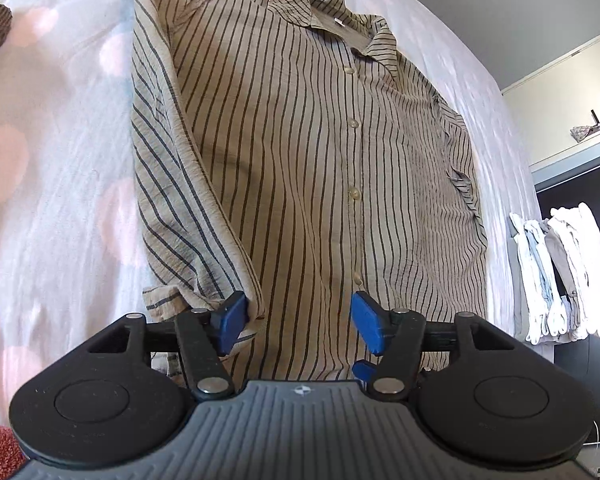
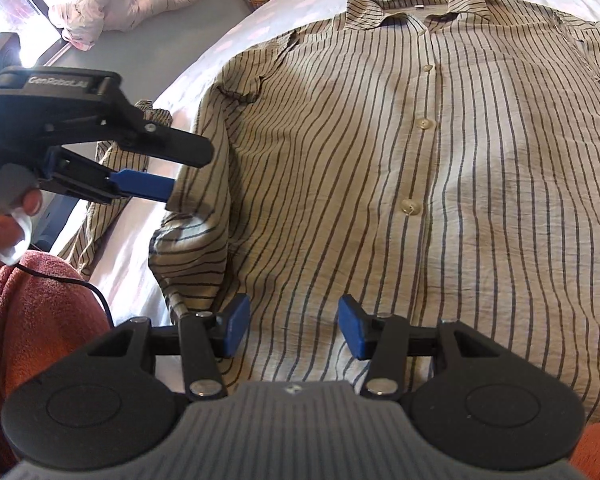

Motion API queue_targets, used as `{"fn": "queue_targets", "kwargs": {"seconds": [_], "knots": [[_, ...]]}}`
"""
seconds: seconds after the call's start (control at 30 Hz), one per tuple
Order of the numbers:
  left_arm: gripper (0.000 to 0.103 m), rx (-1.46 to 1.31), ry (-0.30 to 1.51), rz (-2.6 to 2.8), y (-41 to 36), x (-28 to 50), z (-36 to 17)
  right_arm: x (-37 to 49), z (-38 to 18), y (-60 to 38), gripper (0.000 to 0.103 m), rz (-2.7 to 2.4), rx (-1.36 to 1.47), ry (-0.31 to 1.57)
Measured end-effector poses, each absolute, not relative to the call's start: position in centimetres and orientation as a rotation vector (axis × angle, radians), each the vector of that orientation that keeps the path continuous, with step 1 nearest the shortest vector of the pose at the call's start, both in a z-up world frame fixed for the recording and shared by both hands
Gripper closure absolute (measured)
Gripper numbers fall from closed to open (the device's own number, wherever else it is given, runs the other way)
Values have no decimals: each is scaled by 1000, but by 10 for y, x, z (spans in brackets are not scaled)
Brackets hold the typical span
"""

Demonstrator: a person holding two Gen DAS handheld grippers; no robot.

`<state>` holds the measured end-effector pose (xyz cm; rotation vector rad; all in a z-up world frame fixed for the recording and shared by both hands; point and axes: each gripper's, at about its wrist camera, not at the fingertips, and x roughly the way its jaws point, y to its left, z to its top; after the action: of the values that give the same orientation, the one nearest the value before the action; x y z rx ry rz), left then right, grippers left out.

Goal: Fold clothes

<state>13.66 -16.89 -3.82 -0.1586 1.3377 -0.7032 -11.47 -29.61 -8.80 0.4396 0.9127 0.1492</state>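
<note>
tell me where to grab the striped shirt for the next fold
Probably the bottom hem of the striped shirt, from the near side, one gripper toward each corner. It lies flat, buttoned, collar far away, left sleeve already folded in. The left gripper and right gripper hover open above it.

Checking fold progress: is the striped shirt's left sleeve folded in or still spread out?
Folded in: the sleeve lies doubled along the striped shirt body's edge, its cuff near the hem.
</note>
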Motion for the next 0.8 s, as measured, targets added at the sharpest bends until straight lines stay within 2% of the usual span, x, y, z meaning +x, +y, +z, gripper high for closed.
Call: {"fn": "queue_targets", "kwargs": {"seconds": [0.43, 0.8], "knots": [[46, -45, 1335, -699, -151, 136, -13, -118, -69, -272, 51, 266, 414, 828], [46, -33, 1321, -605, -129, 156, -45, -104, -73, -237, 52, 350, 374, 846]]}}
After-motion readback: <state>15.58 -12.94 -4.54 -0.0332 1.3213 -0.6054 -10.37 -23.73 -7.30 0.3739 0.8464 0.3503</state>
